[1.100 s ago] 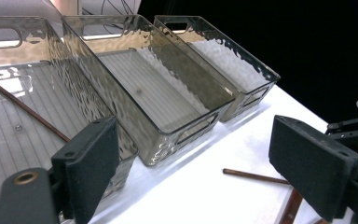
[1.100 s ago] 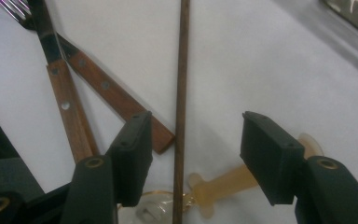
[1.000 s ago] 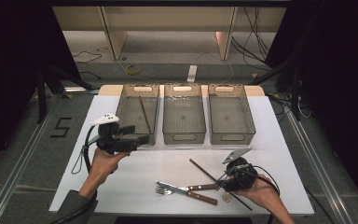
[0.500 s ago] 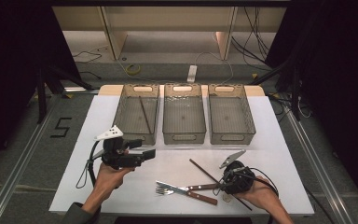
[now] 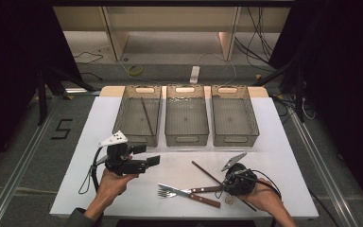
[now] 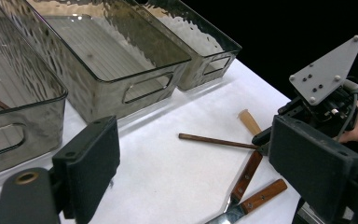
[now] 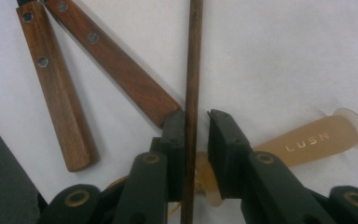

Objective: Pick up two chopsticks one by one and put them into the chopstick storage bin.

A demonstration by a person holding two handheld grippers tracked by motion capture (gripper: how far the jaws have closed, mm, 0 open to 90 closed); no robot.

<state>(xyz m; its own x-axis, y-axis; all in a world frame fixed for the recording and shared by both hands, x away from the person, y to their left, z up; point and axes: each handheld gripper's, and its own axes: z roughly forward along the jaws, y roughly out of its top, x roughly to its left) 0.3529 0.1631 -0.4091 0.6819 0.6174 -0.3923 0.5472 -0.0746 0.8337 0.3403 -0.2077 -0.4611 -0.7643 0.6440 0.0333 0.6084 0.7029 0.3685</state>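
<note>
The right gripper [image 7: 196, 140] points down at the near right of the desk [image 5: 274, 142]. Its fingers [image 7: 175, 140] have just been closing around a thin brown chopstick [image 7: 193, 56], a sliver of gap on one side (not quite pinching). The chopstick lies flat beside two wooden-handled utensils [image 7: 116, 70]. The left gripper [image 5: 144, 158] hovers in front of the left bin [image 5: 139, 116], fingers [image 6: 91, 158] spread wide, holding nothing.

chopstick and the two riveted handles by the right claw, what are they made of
Chopstick: likely dark wood, matte, faint lengthwise grain. The two handles: reddish-brown wood, smooth satin finish, visible grain, with metal rivets. Painted or stained composite cannot be ruled out.
</note>
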